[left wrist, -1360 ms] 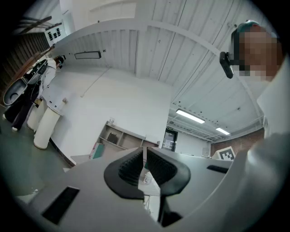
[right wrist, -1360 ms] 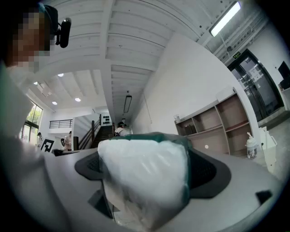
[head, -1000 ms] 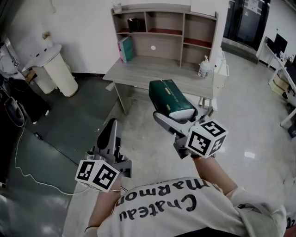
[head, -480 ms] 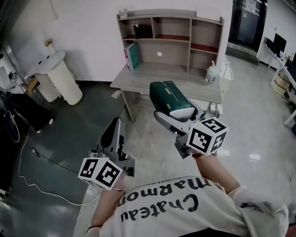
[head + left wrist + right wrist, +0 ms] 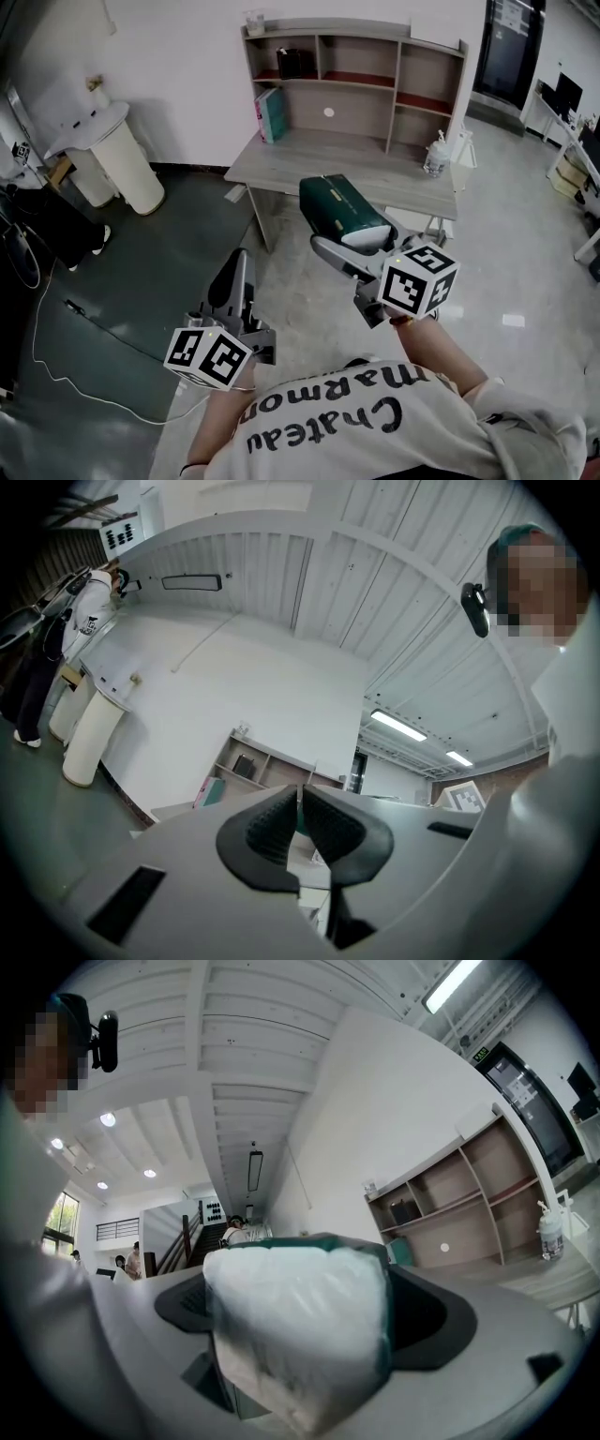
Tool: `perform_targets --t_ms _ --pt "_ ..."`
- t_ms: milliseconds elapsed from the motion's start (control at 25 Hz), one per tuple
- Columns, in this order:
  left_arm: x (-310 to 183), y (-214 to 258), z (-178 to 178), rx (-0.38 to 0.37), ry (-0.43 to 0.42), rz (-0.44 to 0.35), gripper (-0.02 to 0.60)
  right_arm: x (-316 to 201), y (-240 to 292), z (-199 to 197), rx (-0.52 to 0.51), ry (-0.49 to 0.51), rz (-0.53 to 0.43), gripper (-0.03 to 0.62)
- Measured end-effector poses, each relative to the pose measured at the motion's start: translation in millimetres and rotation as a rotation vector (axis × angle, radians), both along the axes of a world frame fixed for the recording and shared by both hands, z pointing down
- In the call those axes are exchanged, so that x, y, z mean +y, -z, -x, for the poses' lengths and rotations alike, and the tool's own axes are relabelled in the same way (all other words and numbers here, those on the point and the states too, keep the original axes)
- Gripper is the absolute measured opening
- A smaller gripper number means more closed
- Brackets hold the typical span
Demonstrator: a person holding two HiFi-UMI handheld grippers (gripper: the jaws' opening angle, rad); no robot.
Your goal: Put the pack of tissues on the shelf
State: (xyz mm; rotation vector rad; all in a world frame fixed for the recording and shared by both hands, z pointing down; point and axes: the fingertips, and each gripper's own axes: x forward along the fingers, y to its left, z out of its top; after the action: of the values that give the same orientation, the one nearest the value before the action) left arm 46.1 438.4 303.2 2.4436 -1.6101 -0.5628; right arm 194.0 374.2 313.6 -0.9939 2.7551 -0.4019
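The left gripper (image 5: 234, 267) hangs low at the person's side. Its two dark fingers (image 5: 267, 832) are pressed together and nothing is between them, so it has no part in the work at this moment.

To its right, the right gripper (image 5: 359, 242) is held higher, in front of the body. Its fingers (image 5: 330, 251) pinch the dark green plastic pack of tissues with a white end (image 5: 337, 204) at this white end. The long green body stands out past the fingertips, above the floor. In the right gripper view the soft white wrap bulges between the two pads.

Well ahead of the fingers stands the light wooden shelf unit with open compartments (image 5: 361, 75). It sits at the back of the grey wooden counter (image 5: 319, 161).

I judge that the step in hand is the carrying: the pack is grasped but not yet near the shelf. The next move calls for going closer and lifting the pack to a free compartment. The pack should then be pushed in level, and only after that should the fingers spread.
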Motion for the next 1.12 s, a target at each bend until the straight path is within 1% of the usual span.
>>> perform_targets --t_ms 160,320,560,680,800,880,960,1120 --pt "-37 -5 16 -0.021 0.004 0.031 0.03 -36 -3 22 0.024 0.006 -0.004 0.546" --pt "-68 -4 18 0.006 0.023 0.025 0.03 -74 -8 27 0.013 0.041 0.018 0.546" --pt "-134 8 -1 0.012 0.05 0.022 0.031 -141 -2 13 0.015 0.084 0.039 0.546" --pt "-151 5 -12 0.015 0.043 0.008 0.031 -158 -7 8 0.034 0.096 0.029 0.546" --pt "-169 7 -24 0.008 0.037 -0.005 0.031 -180 -6 0 0.022 0.103 0.032 0.546" --pt "-189 9 -31 0.008 0.04 -0.002 0.031 -200 -2 -8 0.019 0.102 0.028 0.546" --pt "-208 10 -36 0.014 0.052 0.001 0.03 -218 0 -14 0.036 0.101 0.01 0.546" --pt "-236 8 -48 0.011 0.059 0.006 0.031 -245 0 -22 0.051 0.118 -0.002 0.546"
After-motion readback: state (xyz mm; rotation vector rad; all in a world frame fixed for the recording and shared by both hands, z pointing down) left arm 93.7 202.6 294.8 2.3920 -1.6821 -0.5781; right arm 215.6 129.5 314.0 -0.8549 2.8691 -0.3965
